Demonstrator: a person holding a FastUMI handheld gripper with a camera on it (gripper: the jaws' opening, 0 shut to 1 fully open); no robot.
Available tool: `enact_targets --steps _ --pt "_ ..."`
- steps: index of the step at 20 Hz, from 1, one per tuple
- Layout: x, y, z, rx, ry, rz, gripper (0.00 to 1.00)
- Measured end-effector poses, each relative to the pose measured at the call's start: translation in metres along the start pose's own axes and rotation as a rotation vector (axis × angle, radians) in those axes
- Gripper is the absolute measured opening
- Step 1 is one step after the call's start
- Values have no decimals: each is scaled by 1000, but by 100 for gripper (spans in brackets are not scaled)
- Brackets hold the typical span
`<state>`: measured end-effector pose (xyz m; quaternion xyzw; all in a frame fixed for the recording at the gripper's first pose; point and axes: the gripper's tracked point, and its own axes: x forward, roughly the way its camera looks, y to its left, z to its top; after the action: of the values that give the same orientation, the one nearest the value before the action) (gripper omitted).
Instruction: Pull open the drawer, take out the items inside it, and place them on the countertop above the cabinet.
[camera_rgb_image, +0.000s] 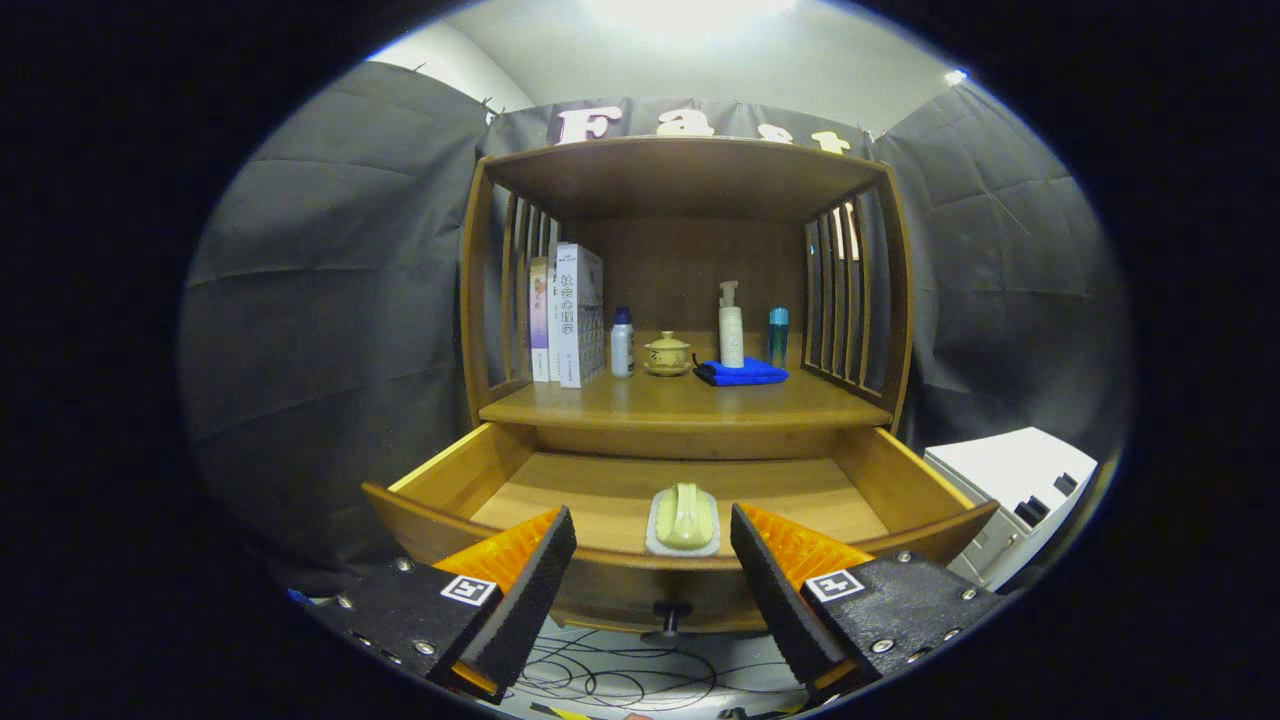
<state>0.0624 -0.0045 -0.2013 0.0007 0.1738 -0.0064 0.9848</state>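
The wooden drawer (440, 478) stands pulled open below the countertop (690, 402) of the cabinet. Inside it, near the front wall, lies a pale green item on a small whitish tray (683, 518). My gripper (652, 560) is open, its two fingers spread wide in front of the drawer's front panel, one on each side of the green item, which lies just beyond and between them. The drawer's dark knob (667, 615) sits low between the fingers. Nothing is held.
On the countertop stand books (570, 315) at the left, a small white bottle (622, 344), a lidded ceramic cup (667, 354), a pump bottle (731, 326), a blue bottle (778, 335) and a folded blue cloth (742, 373). A white box (1010, 490) stands right of the drawer. Cables (620, 680) lie on the floor.
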Motion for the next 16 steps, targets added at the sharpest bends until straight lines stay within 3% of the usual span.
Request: enact_targets --steps 6,12,16 --pt "64 -13 24 -23 143 -73 96" --pt "114 -36 -2 42 346 -147 97" --pt "134 -36 -22 81 460 -144 97"
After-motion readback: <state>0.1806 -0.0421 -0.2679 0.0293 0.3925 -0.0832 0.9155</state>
